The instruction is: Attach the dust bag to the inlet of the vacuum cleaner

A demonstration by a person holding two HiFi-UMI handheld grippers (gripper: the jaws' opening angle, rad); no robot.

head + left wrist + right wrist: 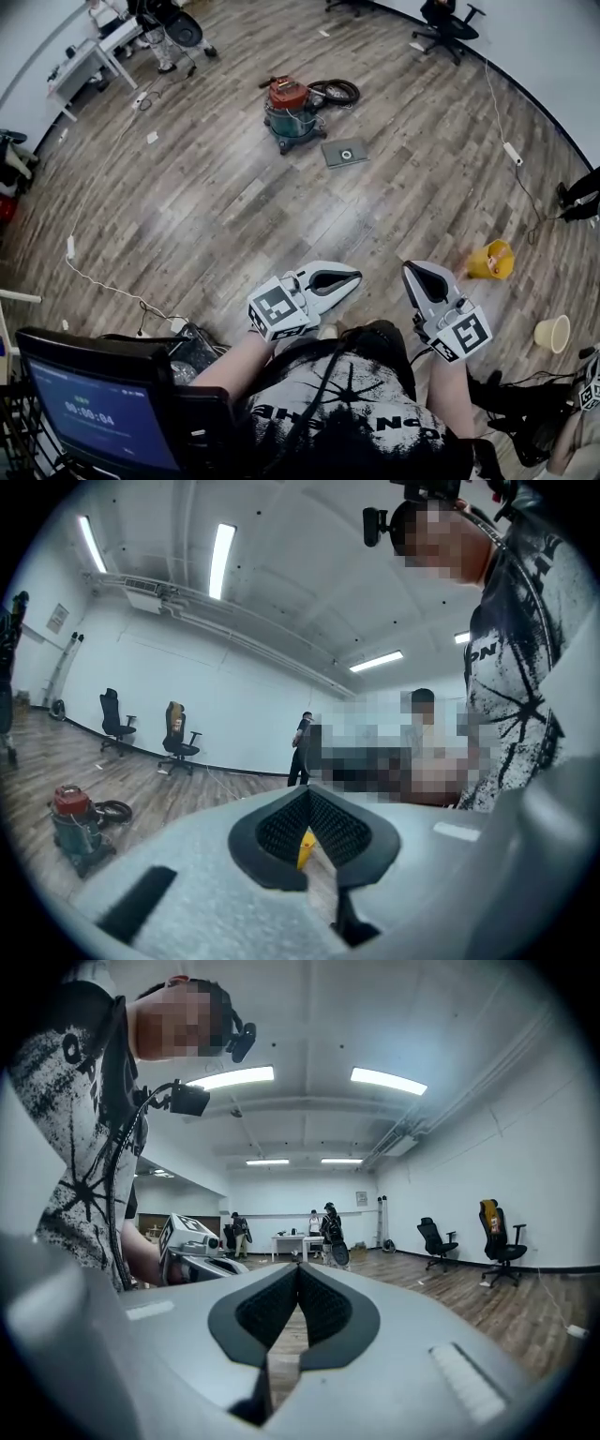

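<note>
Jaws clenched, empty on L gripper point(354, 276) & R gripper point(410, 269); vac point(292, 111) well apart on floor point(216, 206), bag point(345, 152) just beside it

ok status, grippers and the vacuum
Left gripper and right gripper shut, empty, held close in. Vacuum cleaner well ahead, flat grey dust bag beside it, unattached. Yellow bucket off right, out of the path.

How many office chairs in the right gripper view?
2. A black chair stands by the right-hand wall, and a chair with a yellow back stands just right of it. Others may be hidden outside this view.
</note>
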